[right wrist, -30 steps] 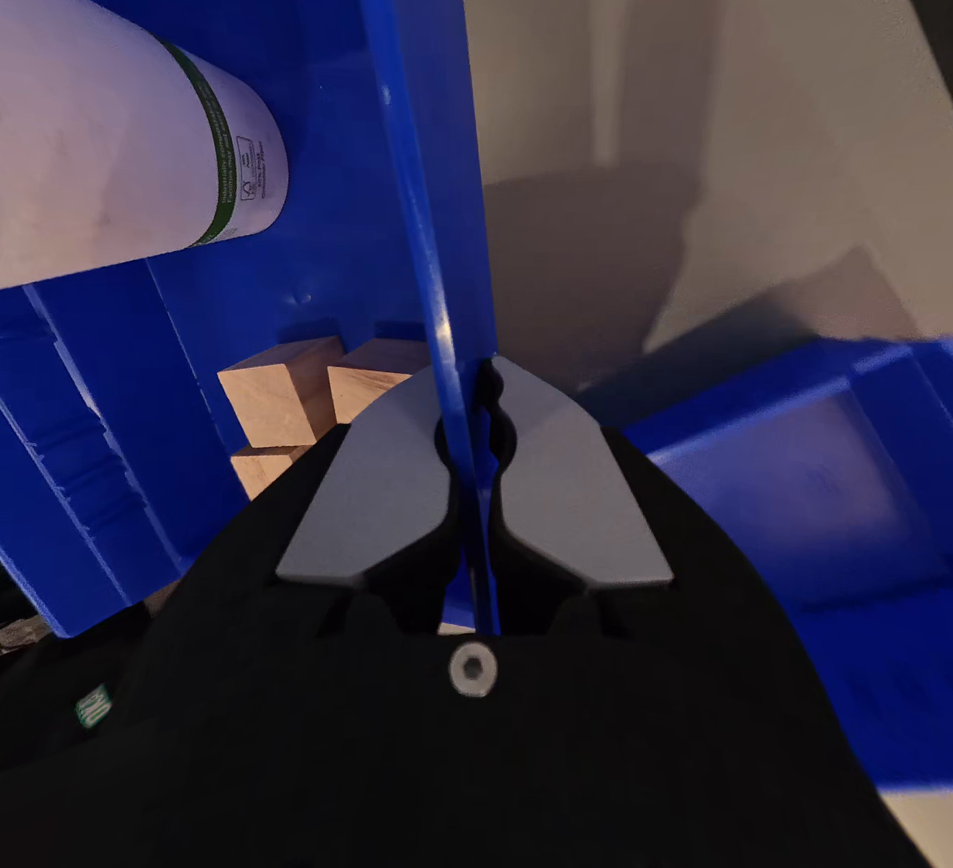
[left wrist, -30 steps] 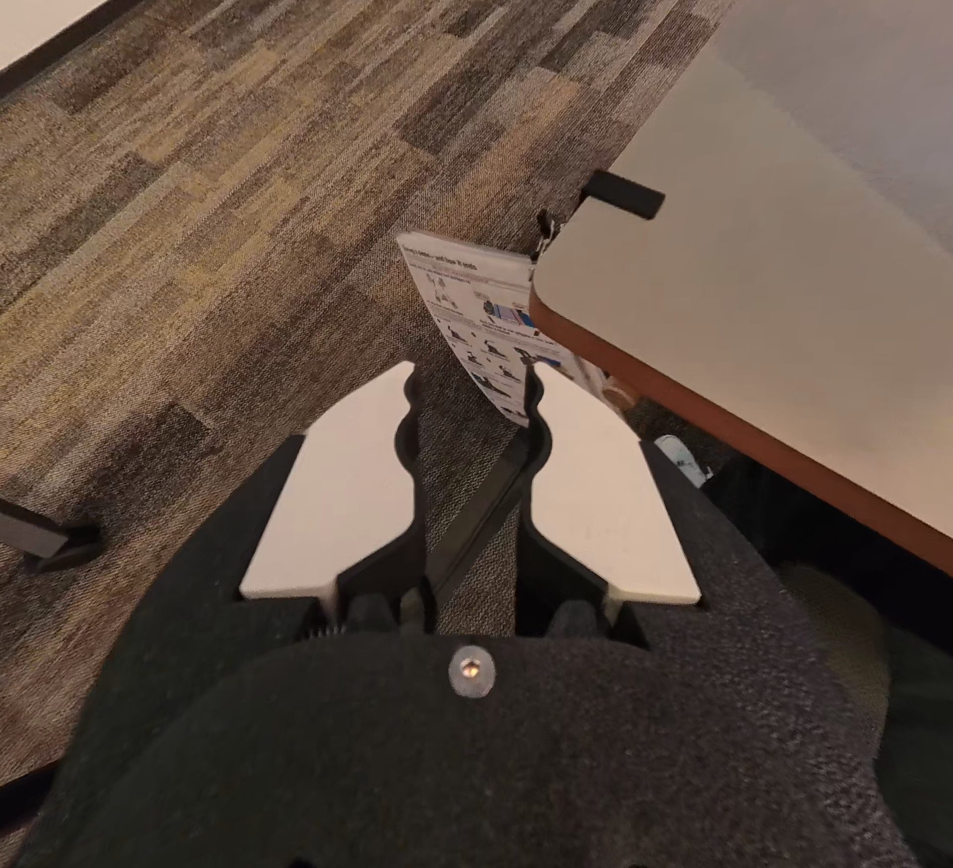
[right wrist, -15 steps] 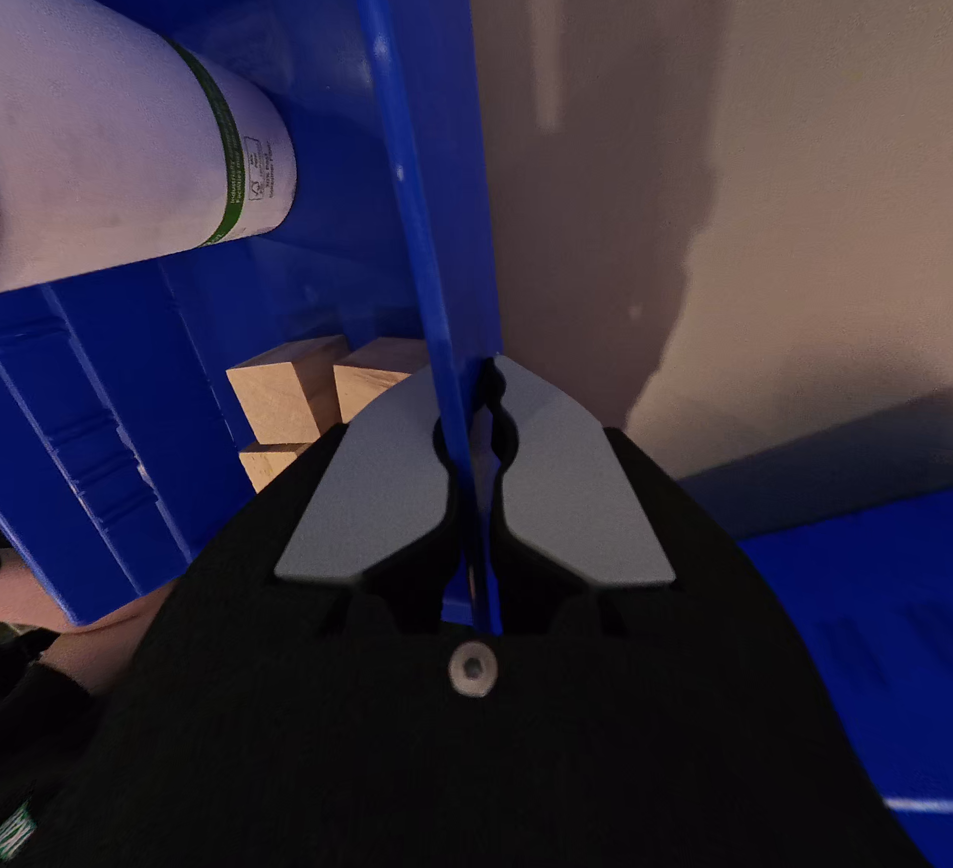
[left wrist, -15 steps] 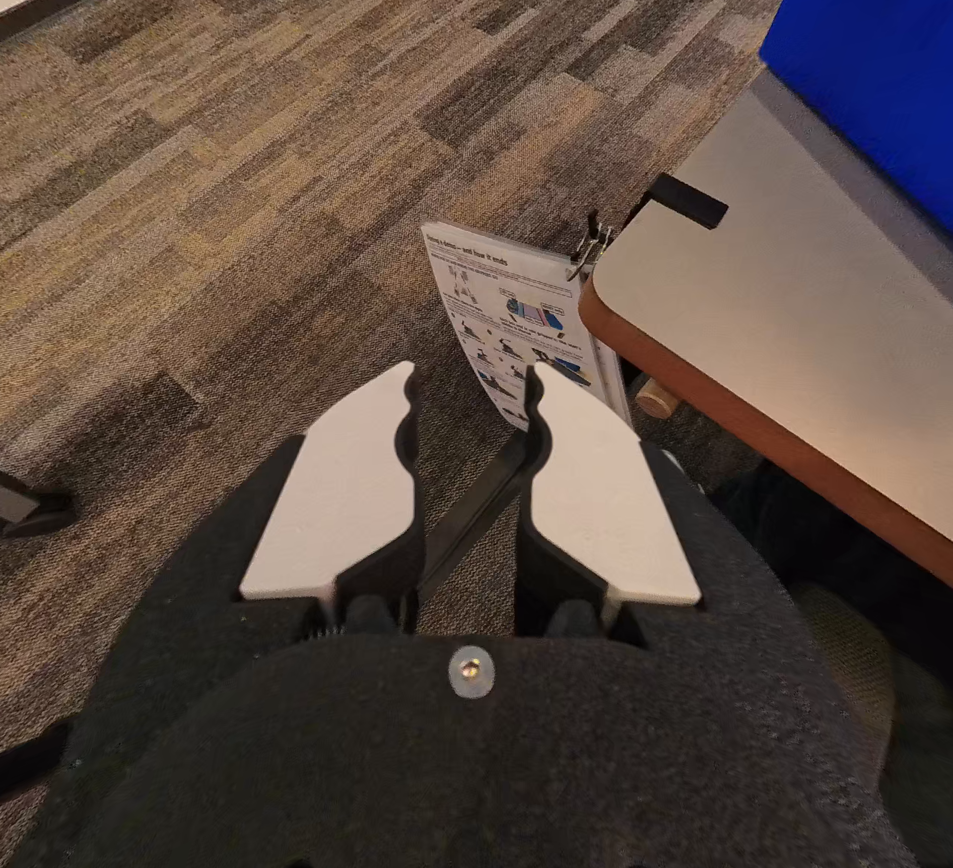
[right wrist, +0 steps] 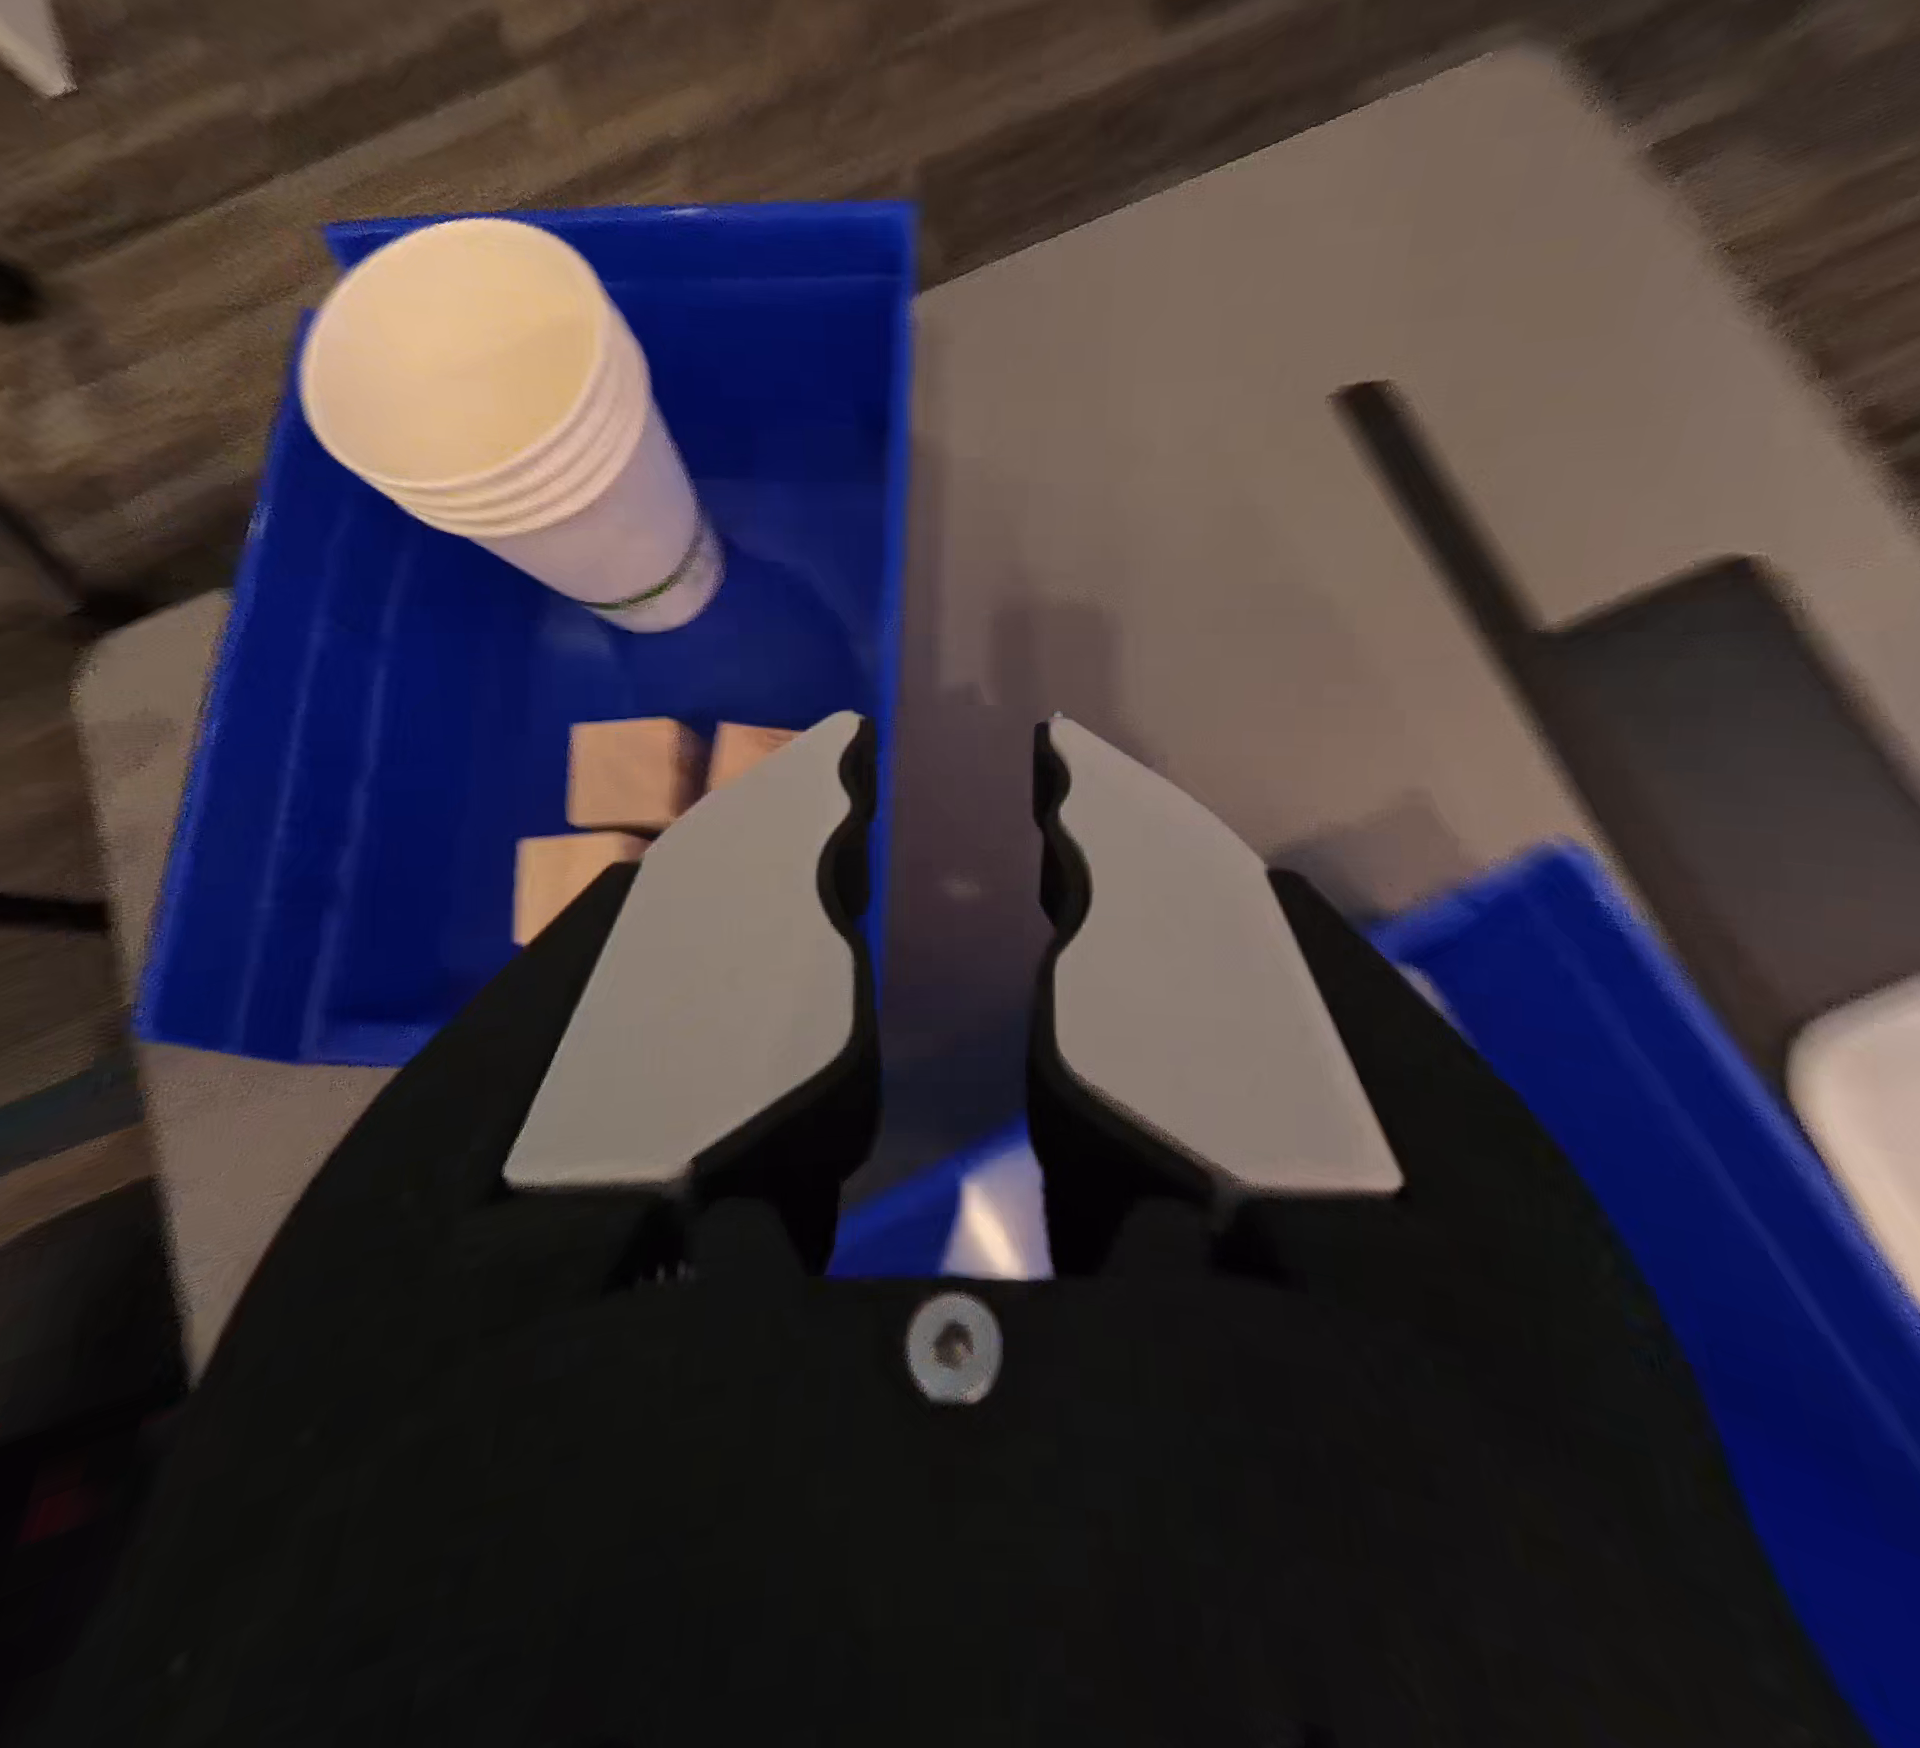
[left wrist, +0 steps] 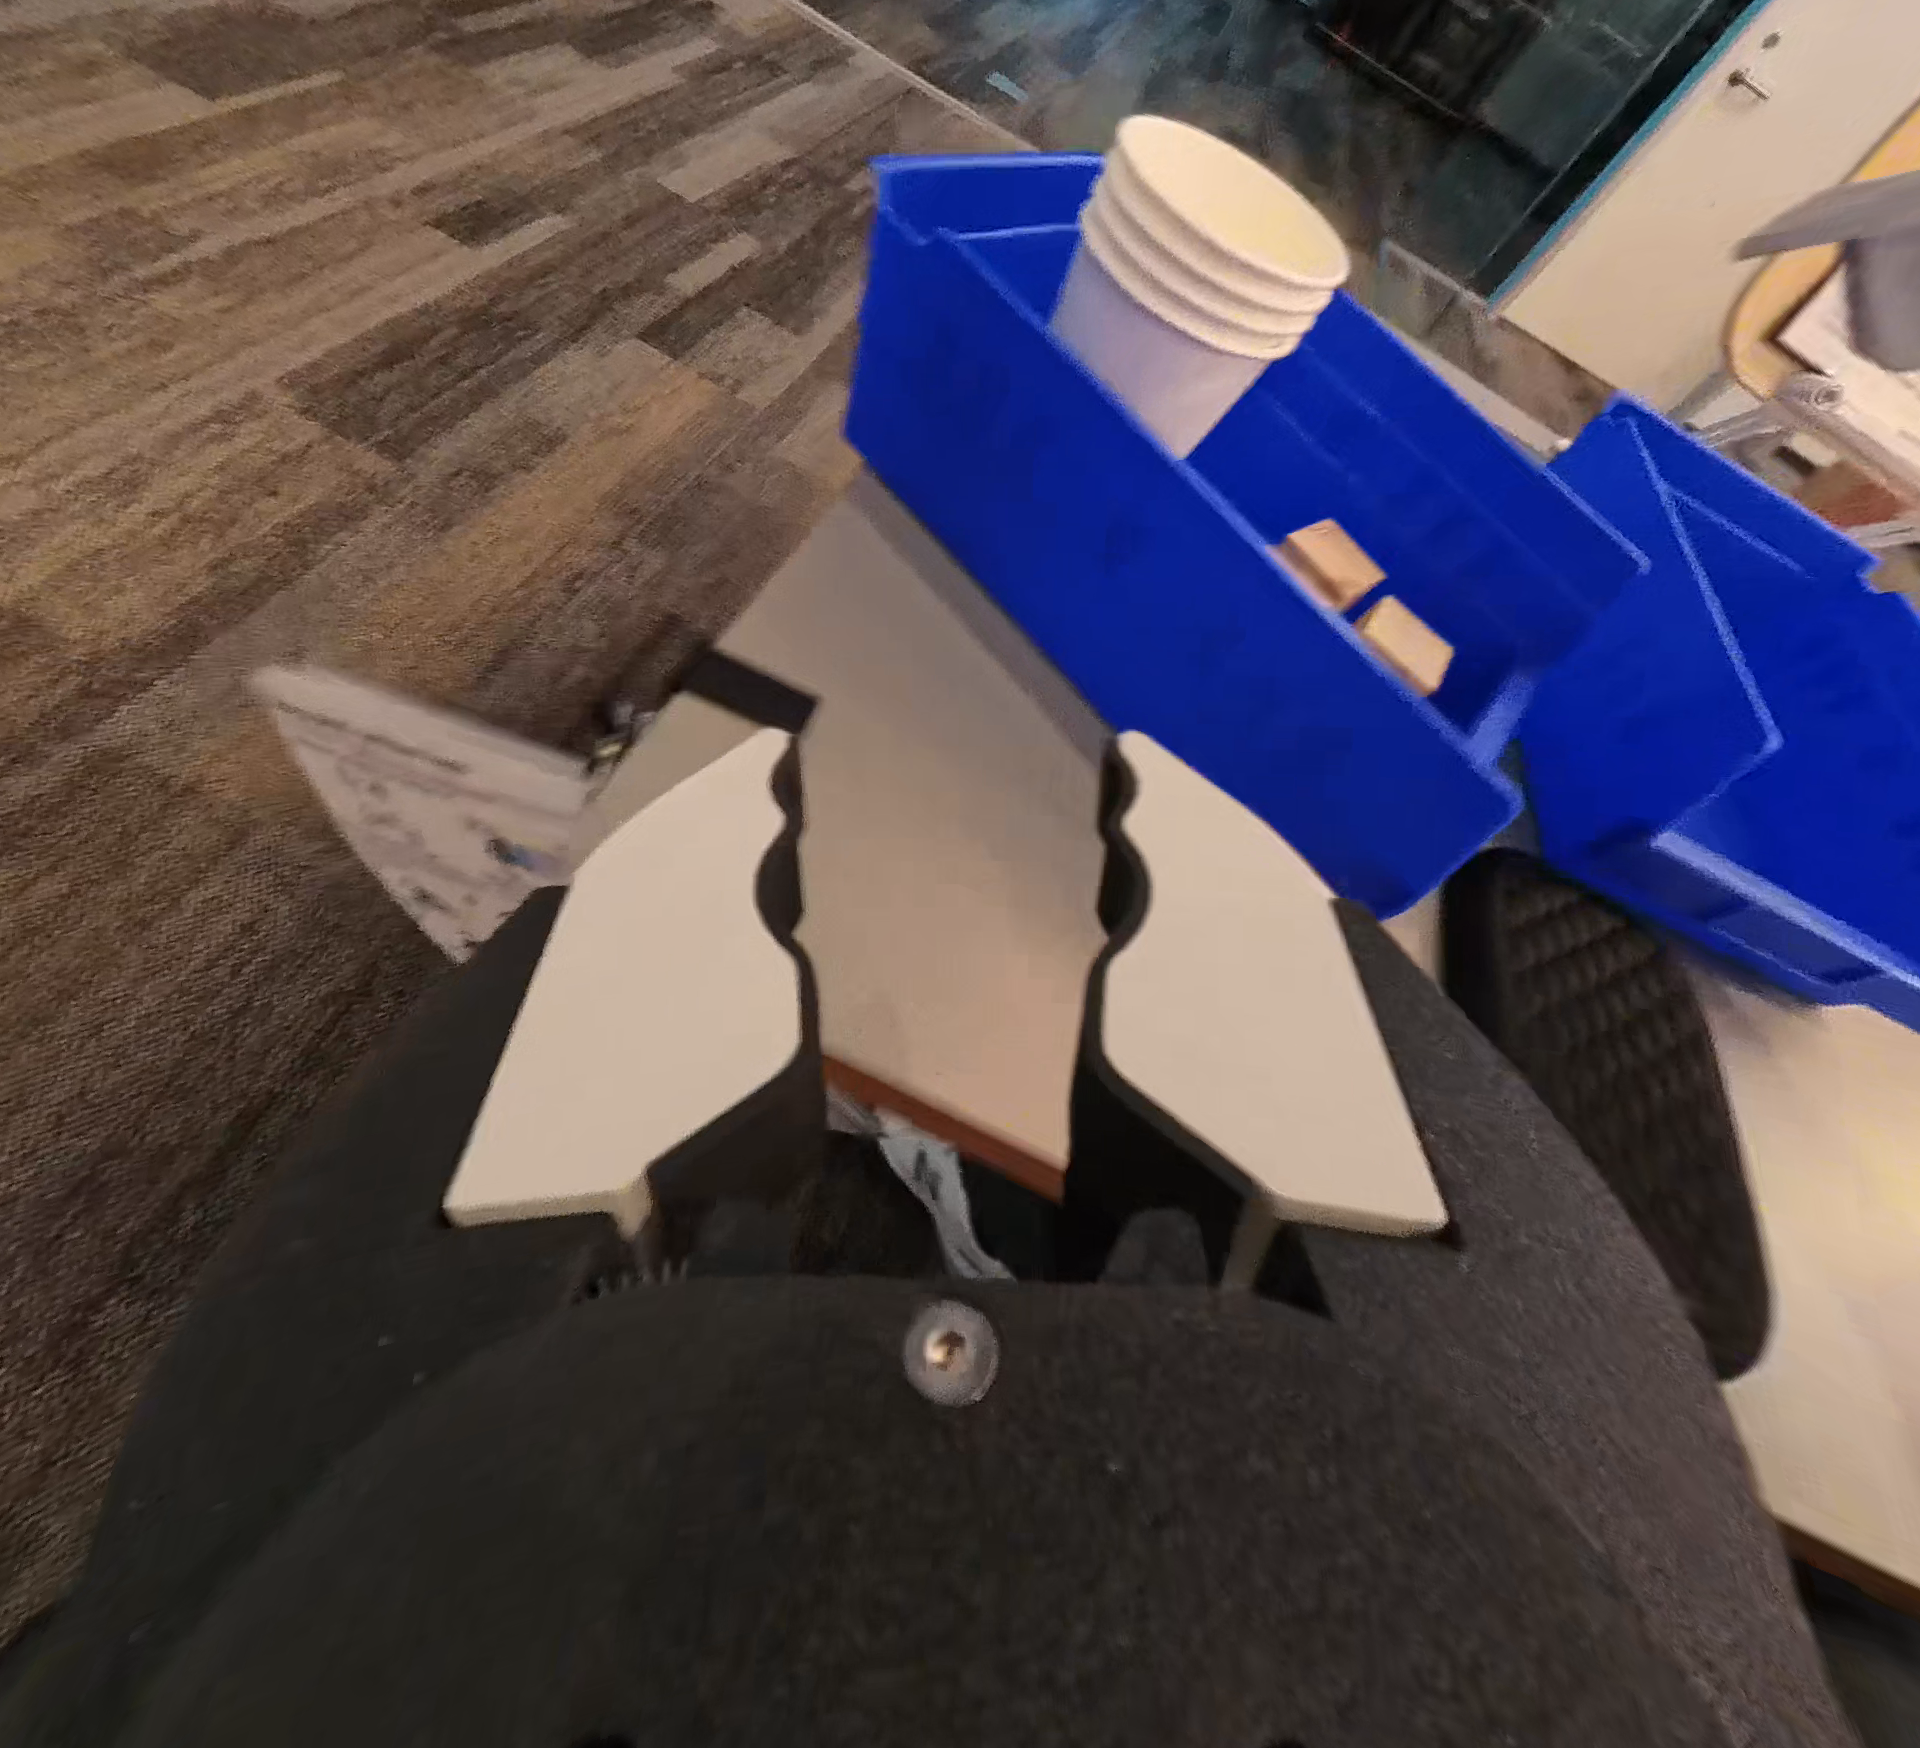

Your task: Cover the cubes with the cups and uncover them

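Note:
A stack of white paper cups (left wrist: 1195,275) stands in a blue bin (left wrist: 1091,576) at the table's far corner, with wooden cubes (left wrist: 1351,597) in the same bin. My left gripper (left wrist: 951,753) is open and empty, above the table's near edge, short of the bin. In the right wrist view the cup stack (right wrist: 488,410) and the cubes (right wrist: 623,773) lie in the bin (right wrist: 312,763). My right gripper (right wrist: 954,732) is open and empty, above the bin's right wall. Its left finger hides some of the cubes.
A second blue bin (left wrist: 1766,763) lies to the right of the first, also in the right wrist view (right wrist: 1558,1023). The pale table (right wrist: 1247,451) ends close behind the bins, with carpet floor (left wrist: 364,296) beyond. A printed sheet (left wrist: 436,794) hangs off the table's left corner.
My right gripper has let go of the bin wall, opened and drawn back above it. My left gripper has swung from the floor towards the table and opened wider.

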